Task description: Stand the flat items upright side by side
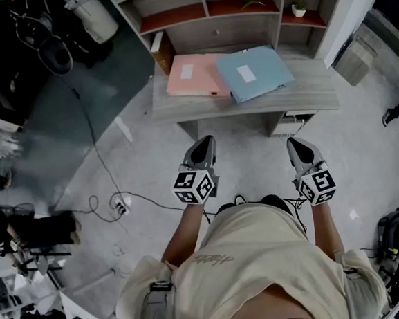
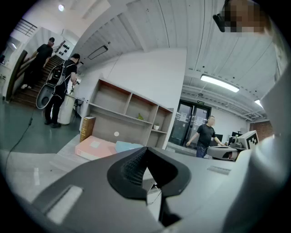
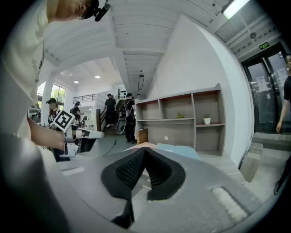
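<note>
A pink folder [image 1: 194,77] and a blue folder [image 1: 254,72] lie flat on the grey desk [image 1: 250,103], the blue one overlapping the pink one's right edge. Both also show in the left gripper view, pink folder [image 2: 93,148] and blue folder [image 2: 126,146], and a blue folder [image 3: 179,150] shows past the right jaws. My left gripper [image 1: 204,145] and right gripper [image 1: 296,145] are held near the person's body, short of the desk's front edge. Both are shut with nothing between the jaws.
A wooden shelf unit [image 1: 228,10] rises at the back of the desk, with a small potted plant [image 1: 299,10] and a brown book [image 1: 163,54] at its left. A cable and power strip [image 1: 120,206] lie on the floor at left. People stand in the background.
</note>
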Available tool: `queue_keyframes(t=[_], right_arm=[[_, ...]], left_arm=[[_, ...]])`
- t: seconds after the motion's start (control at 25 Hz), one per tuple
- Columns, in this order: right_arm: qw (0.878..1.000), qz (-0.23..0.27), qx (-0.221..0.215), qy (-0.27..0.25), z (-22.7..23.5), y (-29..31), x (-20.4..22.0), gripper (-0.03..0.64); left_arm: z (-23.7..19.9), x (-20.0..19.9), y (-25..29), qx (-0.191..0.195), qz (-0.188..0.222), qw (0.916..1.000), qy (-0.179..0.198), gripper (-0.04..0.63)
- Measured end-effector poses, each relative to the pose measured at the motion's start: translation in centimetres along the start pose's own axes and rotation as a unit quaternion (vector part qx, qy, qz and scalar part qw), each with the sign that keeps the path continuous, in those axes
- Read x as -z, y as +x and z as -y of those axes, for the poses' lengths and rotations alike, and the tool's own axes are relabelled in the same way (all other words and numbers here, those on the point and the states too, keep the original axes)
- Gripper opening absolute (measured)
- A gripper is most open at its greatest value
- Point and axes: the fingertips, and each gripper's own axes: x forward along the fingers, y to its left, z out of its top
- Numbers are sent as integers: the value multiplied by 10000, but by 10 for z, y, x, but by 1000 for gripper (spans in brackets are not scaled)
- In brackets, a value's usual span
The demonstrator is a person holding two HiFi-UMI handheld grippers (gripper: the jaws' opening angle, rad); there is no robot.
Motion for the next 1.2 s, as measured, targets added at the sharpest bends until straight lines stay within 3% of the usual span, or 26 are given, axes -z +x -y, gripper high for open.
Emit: queue_keyframes(t=[0.2, 0.68, 0.8, 0.84, 0.92, 1.2], right_arm=[[9999, 71, 6, -98, -12, 1, -7, 2], [9994, 210, 100, -252, -14, 14, -18, 7], [9995, 179, 59, -240, -16, 22, -15, 124], [9996, 169, 72, -236, -16, 25, -15, 203], [9994, 168, 150, -248, -15, 29, -15, 259], [9990, 71, 309, -323, -14, 34, -12, 259]], left_arm=[[-10, 2, -10, -164, 45, 9997, -154, 12], [-17, 1, -7, -55, -2, 9999, -138, 12], [-21, 1, -8, -45, 18, 10000, -69, 15], [-24, 1, -9, -60, 24, 10000, -32, 82], [-29, 1, -9, -92, 14, 10000, 15, 236], [-41, 12, -10, -93, -101, 9999, -12, 236]])
